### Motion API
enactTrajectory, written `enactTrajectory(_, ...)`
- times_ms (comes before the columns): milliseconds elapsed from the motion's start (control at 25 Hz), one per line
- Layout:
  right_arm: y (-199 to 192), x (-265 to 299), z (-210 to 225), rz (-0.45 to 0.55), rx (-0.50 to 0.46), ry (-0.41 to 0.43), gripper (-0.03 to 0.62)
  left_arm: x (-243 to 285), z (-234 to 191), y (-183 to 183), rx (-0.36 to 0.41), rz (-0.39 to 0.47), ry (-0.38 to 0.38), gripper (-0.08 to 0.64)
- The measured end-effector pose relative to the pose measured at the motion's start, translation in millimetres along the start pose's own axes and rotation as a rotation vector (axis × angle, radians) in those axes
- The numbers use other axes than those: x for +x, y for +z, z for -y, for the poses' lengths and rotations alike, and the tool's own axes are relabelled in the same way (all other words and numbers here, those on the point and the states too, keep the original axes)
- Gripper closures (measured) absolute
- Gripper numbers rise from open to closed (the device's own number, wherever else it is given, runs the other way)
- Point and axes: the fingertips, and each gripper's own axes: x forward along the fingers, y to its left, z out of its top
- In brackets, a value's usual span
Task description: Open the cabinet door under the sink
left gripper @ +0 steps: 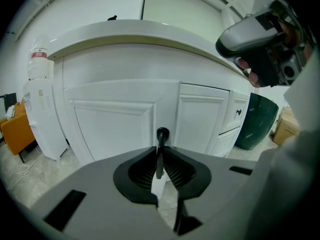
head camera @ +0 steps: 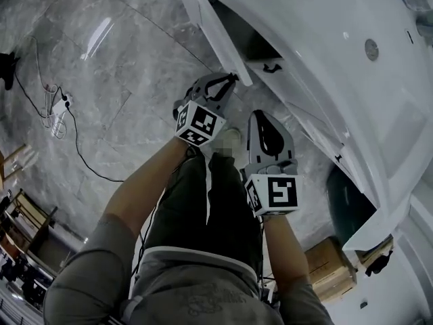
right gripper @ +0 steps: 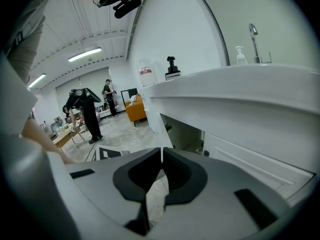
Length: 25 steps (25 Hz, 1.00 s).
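The white cabinet under the sink [head camera: 338,66] has its left door [head camera: 218,36] swung partly out, with a dark opening [head camera: 245,38] behind it. My left gripper [head camera: 232,80] is shut on that door's slim black handle [left gripper: 161,146], which stands upright between the pads. The right door [left gripper: 202,119] next to it is closed and carries its own black handle [head camera: 270,67]. My right gripper [head camera: 262,116] hangs below and to the right of the left one. Its jaws meet with nothing between them [right gripper: 161,156], and the gap of the open cabinet [right gripper: 185,134] lies ahead of it.
A dark green bin [head camera: 345,202] and a cardboard box [head camera: 331,266] stand on the floor to the cabinet's right. A white water dispenser [left gripper: 42,114] and an orange chair [left gripper: 15,131] are on its left. A power strip with cable [head camera: 57,114] lies on the marble floor. People stand far off [right gripper: 87,111].
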Motion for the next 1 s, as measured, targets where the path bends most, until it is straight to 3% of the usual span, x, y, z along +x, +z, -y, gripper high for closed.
enactTrajectory(160, -3, 10, -23, -0.029, -0.04, 0.057, 0.557, -17, -4, -10, 0.0, 0.06, -0.049, 0.508)
enactTrajectory(400, -14, 26, -36, -0.069, -0.073, 0.093, 0.557, -35, -7, -20, 0.085, 0.1, -0.157, 0.509)
enactTrajectory(720, -21, 43, -27, -0.107, -0.052, 0.036, 0.557, -43, -9, -24, 0.064, 0.128, -0.207, 0.512)
enactTrajectory(1000, -25, 46, -40, -0.122, -0.066, 0.054, 0.557, -65, -23, -39, 0.074, 0.134, -0.245, 0.514)
